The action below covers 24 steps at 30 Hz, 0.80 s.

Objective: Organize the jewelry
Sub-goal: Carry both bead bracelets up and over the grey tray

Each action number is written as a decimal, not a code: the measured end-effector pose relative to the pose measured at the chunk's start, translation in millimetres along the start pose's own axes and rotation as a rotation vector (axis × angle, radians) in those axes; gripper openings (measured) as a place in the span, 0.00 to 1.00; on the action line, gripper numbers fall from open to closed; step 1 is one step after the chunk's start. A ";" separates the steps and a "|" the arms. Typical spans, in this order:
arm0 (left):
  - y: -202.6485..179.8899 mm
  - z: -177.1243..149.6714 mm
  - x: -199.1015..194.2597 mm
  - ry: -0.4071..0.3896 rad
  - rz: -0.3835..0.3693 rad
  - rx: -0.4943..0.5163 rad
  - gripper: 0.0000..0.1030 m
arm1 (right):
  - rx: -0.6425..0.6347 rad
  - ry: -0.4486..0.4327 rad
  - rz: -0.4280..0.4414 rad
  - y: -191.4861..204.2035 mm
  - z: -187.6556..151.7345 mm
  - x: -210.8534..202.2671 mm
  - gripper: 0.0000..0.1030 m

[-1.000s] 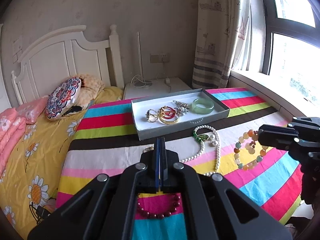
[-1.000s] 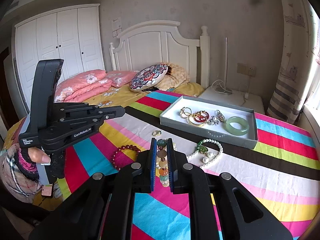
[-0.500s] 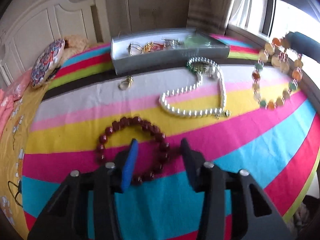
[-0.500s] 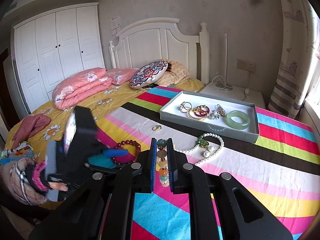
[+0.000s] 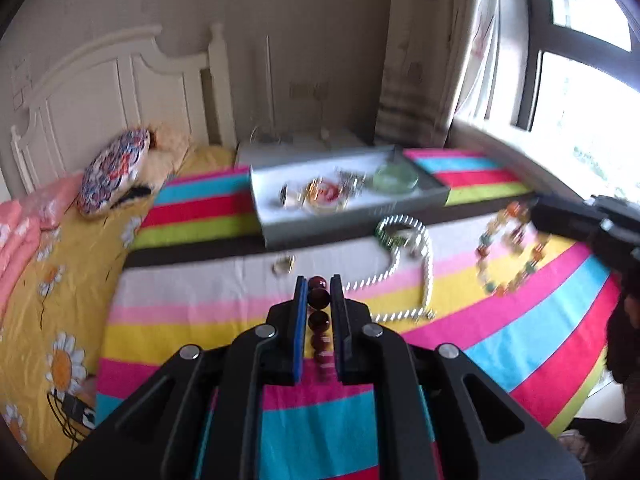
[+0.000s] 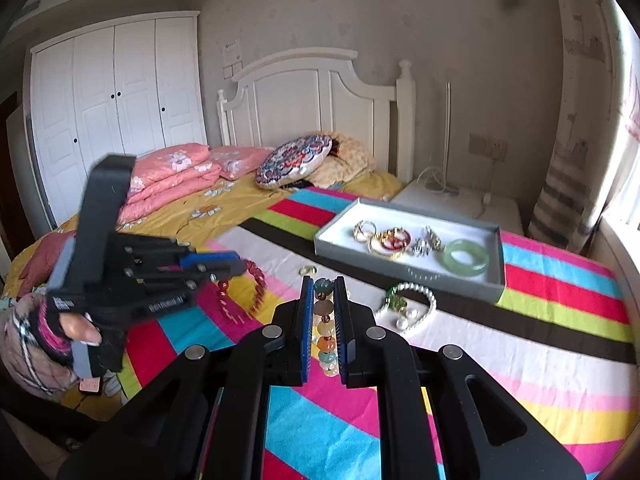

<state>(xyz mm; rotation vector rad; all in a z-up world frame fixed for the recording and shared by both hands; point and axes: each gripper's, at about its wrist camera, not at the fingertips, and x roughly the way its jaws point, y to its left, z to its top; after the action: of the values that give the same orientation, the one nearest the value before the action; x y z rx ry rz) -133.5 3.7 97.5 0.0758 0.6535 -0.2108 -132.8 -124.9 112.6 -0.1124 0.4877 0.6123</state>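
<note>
My left gripper is shut on a dark red bead bracelet and holds it above the striped blanket; the bracelet hangs from it in the right wrist view. My right gripper is shut on a multicoloured bead bracelet, which dangles at the right of the left wrist view. A grey tray farther back holds rings, gold bangles and a green jade bangle. A pearl necklace and a small gold ring lie on the blanket in front of the tray.
The bed has a white headboard, a round patterned cushion and pink quilts to the left. A white nightstand stands behind the tray. The window sill runs along the right.
My left gripper dropped to the red bracelet with jaws open, shut on it and lifted it off the blanket. My right gripper kept holding the multicoloured bracelet nearly still.
</note>
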 end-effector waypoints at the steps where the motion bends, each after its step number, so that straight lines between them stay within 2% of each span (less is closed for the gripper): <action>1: -0.4 4.3 -3.2 -0.011 -0.009 0.000 0.10 | -0.001 -0.004 -0.002 -0.3 1.3 -1.1 0.11; 5: -9.2 18.0 -10.8 -0.048 -0.026 0.025 0.10 | 0.001 -0.012 -0.008 -1.6 4.0 -1.9 0.11; 13: -25.6 36.9 -2.2 -0.059 -0.060 0.053 0.10 | 0.003 -0.005 -0.011 -7.7 9.9 7.6 0.11; 24: -31.0 64.7 33.4 -0.051 -0.087 0.083 0.10 | 0.001 0.008 -0.027 -26.6 23.5 32.2 0.11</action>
<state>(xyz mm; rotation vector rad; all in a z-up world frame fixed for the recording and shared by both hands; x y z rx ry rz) -76.0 -41.1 128.3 0.1217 0.5978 -0.3225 -85.1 -124.0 117.1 -0.1205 0.4930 0.5853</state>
